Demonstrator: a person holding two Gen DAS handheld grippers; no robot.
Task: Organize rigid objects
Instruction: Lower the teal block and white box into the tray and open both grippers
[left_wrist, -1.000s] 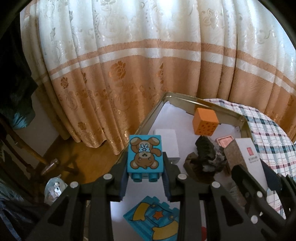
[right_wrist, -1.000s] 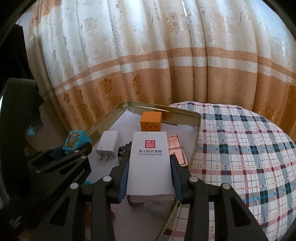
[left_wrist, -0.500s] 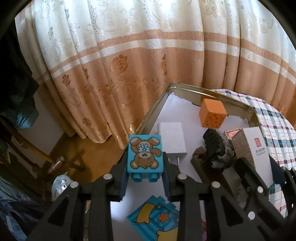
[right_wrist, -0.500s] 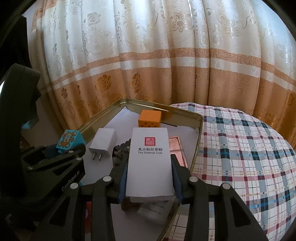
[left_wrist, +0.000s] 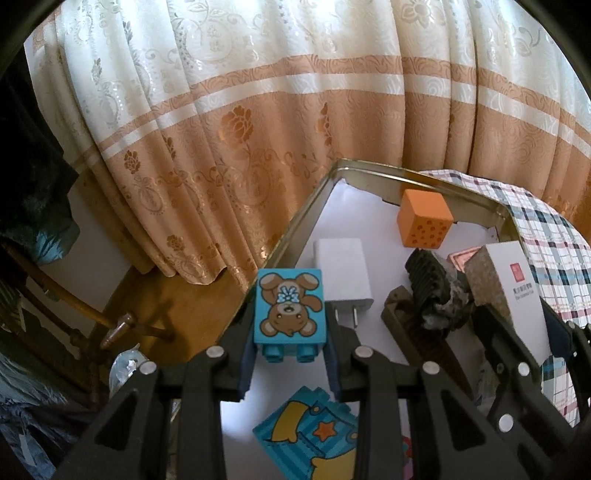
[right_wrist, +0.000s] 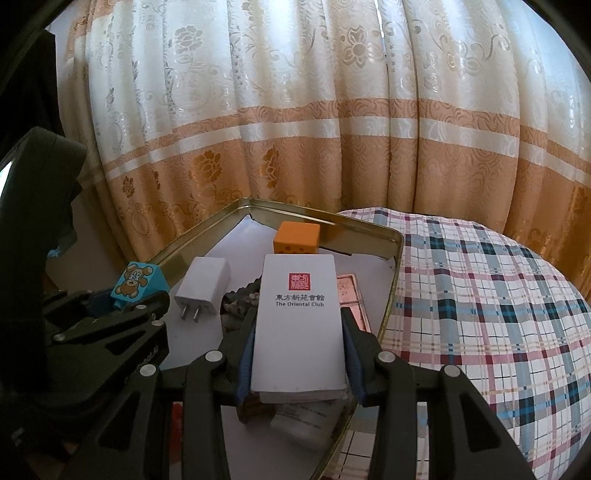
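Note:
My left gripper (left_wrist: 290, 332) is shut on a blue toy block with a bear picture (left_wrist: 290, 306) and holds it above the left rim of a gold metal tray (left_wrist: 295, 229). The block also shows in the right wrist view (right_wrist: 138, 282). My right gripper (right_wrist: 297, 332) is shut on a white "The Oriental Club" box (right_wrist: 299, 321) above the tray (right_wrist: 395, 258). The box also shows in the left wrist view (left_wrist: 517, 288).
In the tray lie an orange cube (left_wrist: 424, 223), a white plug charger (left_wrist: 343, 275), a dark jagged object (left_wrist: 428, 284), a blue star block (left_wrist: 314, 439), copper-pink tiles (right_wrist: 349, 295) and a small tube (right_wrist: 306, 421). A plaid cloth (right_wrist: 480, 314) lies right; a curtain (right_wrist: 295, 129) hangs behind.
Both grippers have drawn back a little and risen with their objects still held. The tray contents show lower and farther in both views.

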